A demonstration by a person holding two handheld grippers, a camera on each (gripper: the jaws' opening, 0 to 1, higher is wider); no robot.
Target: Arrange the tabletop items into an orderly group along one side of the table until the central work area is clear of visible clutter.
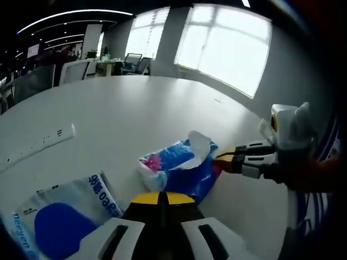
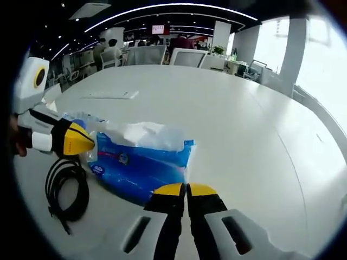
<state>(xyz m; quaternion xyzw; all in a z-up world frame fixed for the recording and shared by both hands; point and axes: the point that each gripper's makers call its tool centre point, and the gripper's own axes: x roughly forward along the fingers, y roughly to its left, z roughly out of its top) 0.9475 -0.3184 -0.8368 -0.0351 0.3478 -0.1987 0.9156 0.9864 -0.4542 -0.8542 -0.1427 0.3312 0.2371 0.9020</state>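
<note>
A blue tissue pack [image 1: 179, 168] with white tissue sticking out lies on the white table [image 1: 141, 108]. My left gripper [image 1: 162, 198] is shut, its yellow tips just short of the pack's near side. My right gripper [image 1: 223, 161] comes in from the right, jaws together, its tip at the pack's edge. In the right gripper view the same pack [image 2: 141, 162] lies just beyond my shut right gripper [image 2: 187, 189], and the left gripper [image 2: 87, 142] points at the pack's left end. I cannot tell whether either tip pinches the wrapper.
A white and blue soft pack [image 1: 59, 216] lies at the lower left. Further back on the table is a white power strip [image 1: 38, 143]. A coiled black cable [image 2: 68, 189] rests beside the tissue pack. Office chairs and desks stand beyond the table's far edge.
</note>
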